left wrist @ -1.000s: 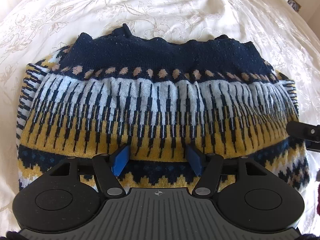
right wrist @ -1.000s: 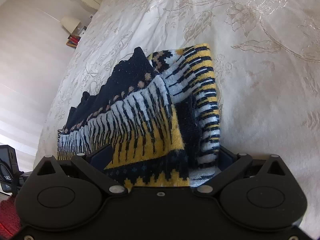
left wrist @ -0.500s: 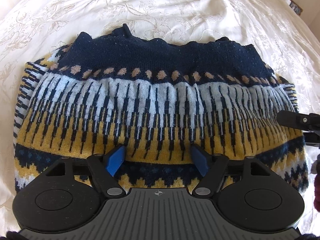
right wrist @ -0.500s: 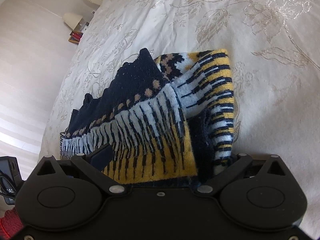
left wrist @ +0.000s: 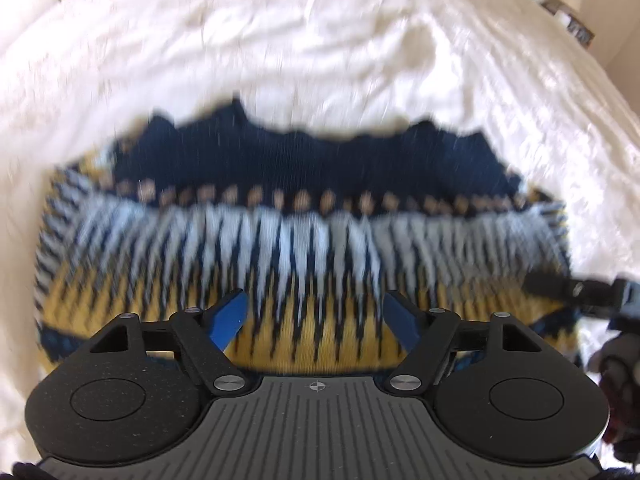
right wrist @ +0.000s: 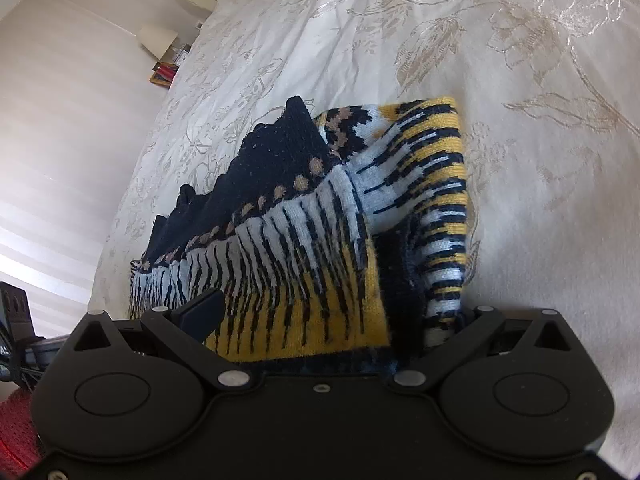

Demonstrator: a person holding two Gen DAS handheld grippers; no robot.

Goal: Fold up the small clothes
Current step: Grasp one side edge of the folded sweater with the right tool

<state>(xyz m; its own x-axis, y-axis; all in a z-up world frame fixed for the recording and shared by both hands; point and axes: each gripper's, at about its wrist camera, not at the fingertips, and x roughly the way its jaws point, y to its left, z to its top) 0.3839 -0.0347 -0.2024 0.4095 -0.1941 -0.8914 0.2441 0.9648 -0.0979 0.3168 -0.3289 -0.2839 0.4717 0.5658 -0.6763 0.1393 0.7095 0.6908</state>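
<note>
A knitted sweater (left wrist: pixel 300 160) in navy, white and mustard bands lies folded on the white bedspread (left wrist: pixel 320 40). My left gripper (left wrist: pixel 316 304) hovers over its near mustard band. Its blue pads (left wrist: pixel 230 318) stand apart without pressing the knit, and the jaws are closing. The picture is motion-blurred. In the right wrist view the sweater's (right wrist: pixel 280 168) end, with a folded sleeve, bunches up between the wide-set fingers of my right gripper (right wrist: pixel 332 308). Its left finger (right wrist: pixel 200 308) shows free of the cloth; the right one is hidden behind the sleeve. The right gripper's tip (left wrist: pixel 568 290) reaches the sweater's right edge.
The embroidered bedspread (right wrist: pixel 500 60) stretches away beyond the sweater on every side. A lamp (right wrist: pixel 158 38) and a small table with red things stand by the wall past the bed. Red knit fabric (right wrist: pixel 16 420) shows at the lower left corner.
The left gripper's pads spread wider and the view pulled up and back from the sweater, blurring. In the right view the sweater's end slid nearer between the fingers.
</note>
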